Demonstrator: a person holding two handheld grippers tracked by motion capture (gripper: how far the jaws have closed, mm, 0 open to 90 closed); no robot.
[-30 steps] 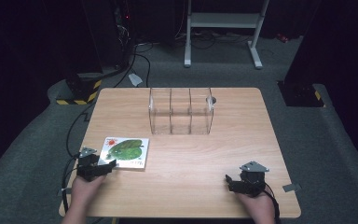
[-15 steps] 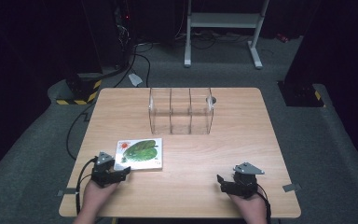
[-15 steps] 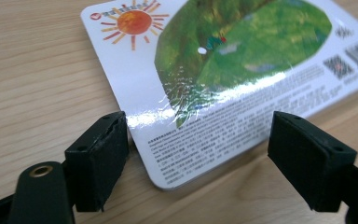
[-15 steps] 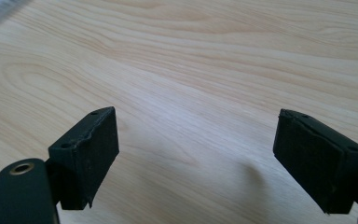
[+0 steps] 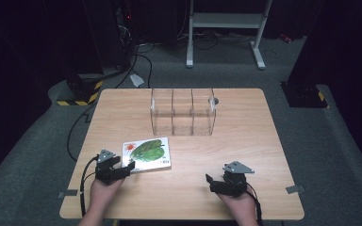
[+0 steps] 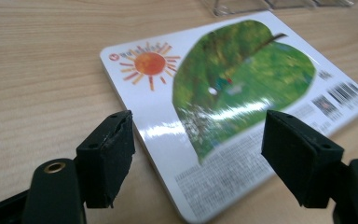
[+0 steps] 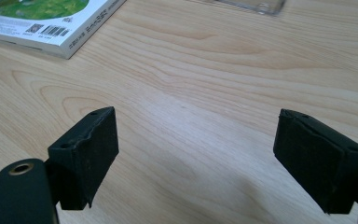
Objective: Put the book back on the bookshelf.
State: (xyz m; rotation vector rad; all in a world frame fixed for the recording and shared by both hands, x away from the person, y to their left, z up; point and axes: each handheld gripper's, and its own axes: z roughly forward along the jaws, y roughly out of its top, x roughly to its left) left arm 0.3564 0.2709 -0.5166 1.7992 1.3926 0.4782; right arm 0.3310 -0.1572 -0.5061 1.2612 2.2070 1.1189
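- On the light wooden table (image 5: 245, 141), at about 7 o'clock from its centre, the thin glossy white book with a green leaf and an orange sun on its cover (image 5: 147, 153) is lying flat, cover up.
- The left gripper (image 5: 131, 165) is sitting at the book's near-left corner; its jaws have just been closing a little but are standing wide, with the corner (image 6: 186, 205) lying between and below the pads, which are not pressing on it.
- The right gripper (image 5: 209, 182) is hovering over bare wood at 5 o'clock, well apart from the book, jaws wide and holding nothing.
- The clear plastic organiser with three compartments (image 5: 183, 112) is standing at 12 o'clock, empty.
- I am judging the book as light and stiff, but the shiny cover is probably slippery; lying flat, it is offering only its edge, so I am suggesting a grip across the thickness at the corner or the spine.
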